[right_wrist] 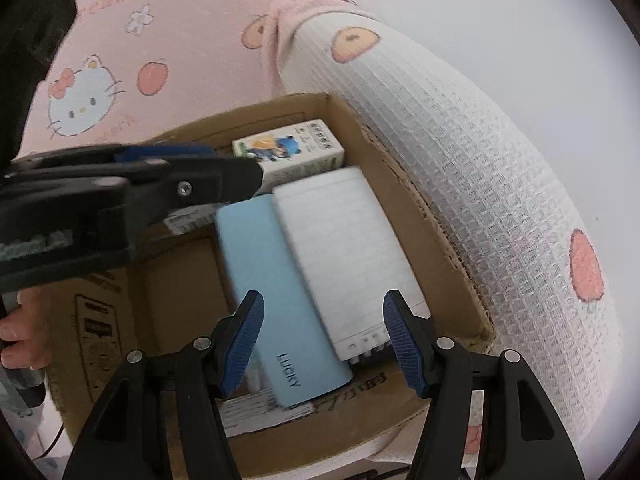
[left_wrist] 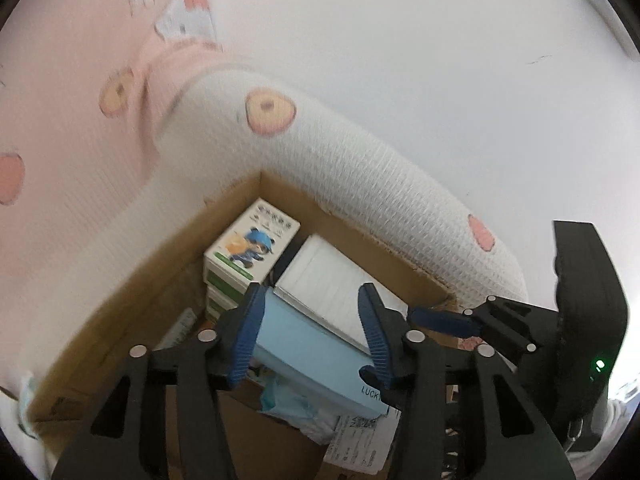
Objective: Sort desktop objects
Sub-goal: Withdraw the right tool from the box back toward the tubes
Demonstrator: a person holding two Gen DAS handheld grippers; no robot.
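A light blue case marked LUCKY lies flat in an open cardboard box. Beside it lies a white ribbed device, and a white carton with a cartoon figure stands in the far corner. My left gripper hovers open above the blue case, its pads apart from it. My right gripper is open over the case and the device, holding nothing. One of its blue fingers shows in the left wrist view.
White mesh fabric with fruit prints drapes over the box's far rim. A pink cartoon-cat blanket lies behind it. Printed papers and crumpled pale blue plastic sit on the box floor. A hand shows at the left edge.
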